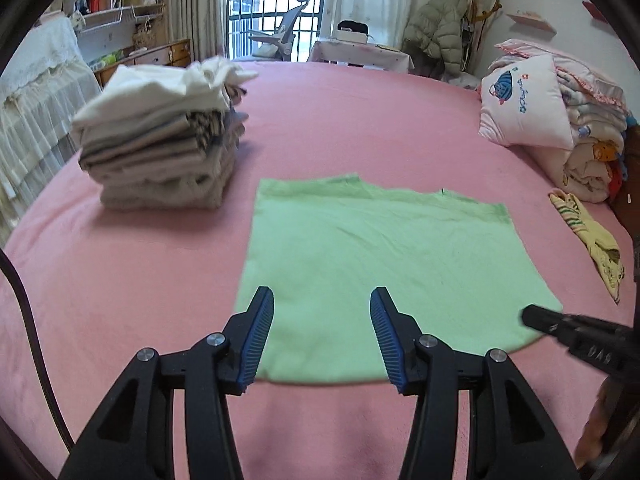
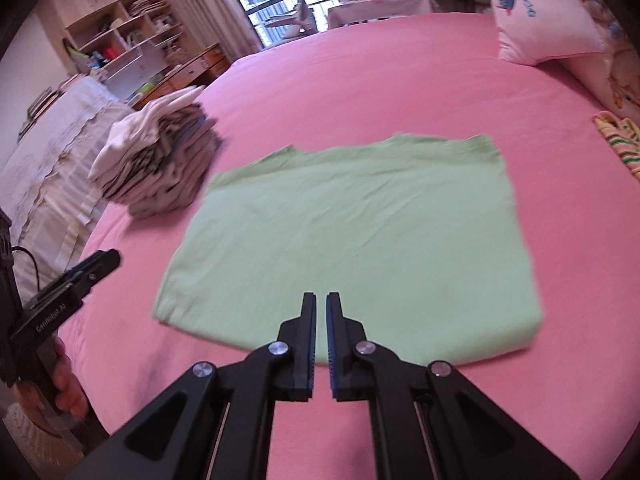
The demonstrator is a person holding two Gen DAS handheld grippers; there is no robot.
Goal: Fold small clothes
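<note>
A light green garment (image 1: 380, 264) (image 2: 352, 232) lies flat as a folded rectangle on the pink bed (image 1: 360, 112) (image 2: 360, 72). My left gripper (image 1: 322, 294) hovers over the garment's near edge, open, with nothing between its blue pads. My right gripper (image 2: 321, 298) hangs over the same near edge further right, shut and empty. Its tip (image 1: 536, 316) shows at the garment's near right corner in the left wrist view. The left gripper (image 2: 108, 258) appears off the garment's left side in the right wrist view, held by a hand (image 2: 68, 384).
A tall stack of folded clothes (image 1: 160, 140) (image 2: 160, 160) stands left of the green garment. A small yellow striped garment (image 1: 588, 240) (image 2: 620, 140) lies crumpled at the right. A pink pillow (image 1: 524, 100) (image 2: 548, 12) and bedding sit at the back right.
</note>
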